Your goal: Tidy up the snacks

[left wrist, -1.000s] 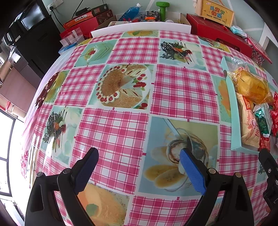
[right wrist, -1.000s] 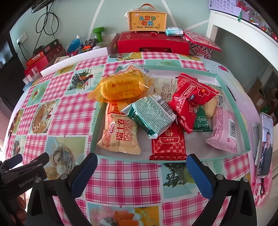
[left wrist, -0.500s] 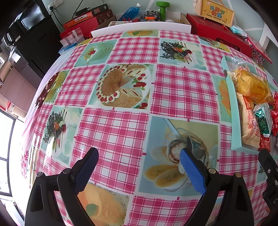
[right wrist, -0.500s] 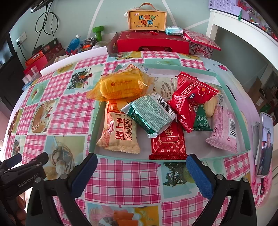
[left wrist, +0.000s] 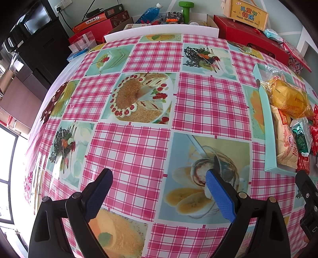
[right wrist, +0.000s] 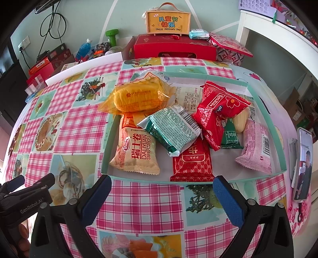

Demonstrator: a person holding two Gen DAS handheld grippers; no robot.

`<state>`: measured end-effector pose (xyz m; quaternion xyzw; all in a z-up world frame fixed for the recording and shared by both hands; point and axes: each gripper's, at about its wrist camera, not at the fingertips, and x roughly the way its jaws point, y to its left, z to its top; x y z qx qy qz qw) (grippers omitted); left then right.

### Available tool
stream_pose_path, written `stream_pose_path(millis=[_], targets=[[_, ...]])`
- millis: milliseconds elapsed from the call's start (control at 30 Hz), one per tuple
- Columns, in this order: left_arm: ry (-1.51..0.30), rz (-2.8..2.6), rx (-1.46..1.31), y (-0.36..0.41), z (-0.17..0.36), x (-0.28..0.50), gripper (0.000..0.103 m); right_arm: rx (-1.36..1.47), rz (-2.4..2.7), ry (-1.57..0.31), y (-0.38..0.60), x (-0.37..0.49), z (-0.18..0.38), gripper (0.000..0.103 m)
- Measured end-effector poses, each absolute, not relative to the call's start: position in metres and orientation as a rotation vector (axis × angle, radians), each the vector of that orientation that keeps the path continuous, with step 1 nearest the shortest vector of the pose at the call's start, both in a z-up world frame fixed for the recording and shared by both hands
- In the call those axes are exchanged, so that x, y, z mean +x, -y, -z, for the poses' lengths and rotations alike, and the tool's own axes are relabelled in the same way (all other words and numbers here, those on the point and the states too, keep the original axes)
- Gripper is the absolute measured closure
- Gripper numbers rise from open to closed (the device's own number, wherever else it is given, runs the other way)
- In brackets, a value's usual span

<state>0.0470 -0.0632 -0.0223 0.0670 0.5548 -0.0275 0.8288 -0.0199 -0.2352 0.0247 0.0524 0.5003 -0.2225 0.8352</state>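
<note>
At the bottom of each view a gripper hangs released, blue pads spread over bare cloth: the left gripper (left wrist: pixel 159 190) and the right gripper (right wrist: pixel 161 196), neither holding anything. The desk (left wrist: pixel 208 99) wears a pink checked cloth with dessert pictures. Mid-frame in the right view, a shallow mint tray (right wrist: pixel 105 156) holds the snack packets (right wrist: pixel 171 129), piled loosely. Beyond, a red box (right wrist: pixel 174 47) stands against the pale green wall (right wrist: pixel 127 17).
</note>
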Motion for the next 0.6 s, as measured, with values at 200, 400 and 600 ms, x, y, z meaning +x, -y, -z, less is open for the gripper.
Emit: stream_pose_path(millis=[200,400,600], targets=[[-1.178,0.058,0.142,0.0633,0.0224,0.0473,0.008,0.110,0.471,-1.062,0.2352,-0.0214,-0.0233,0.000],[-1.178,0.058,0.143,0.0639,0.0222,0.0482,0.008,0.111,0.472,-1.063,0.2348,-0.0205,-0.0232,0.000],[-1.180,0.059,0.145,0.0626,0.0242,0.0457,0.008,0.110,0.473,-1.068,0.2351,-0.0203,-0.0225,0.000]])
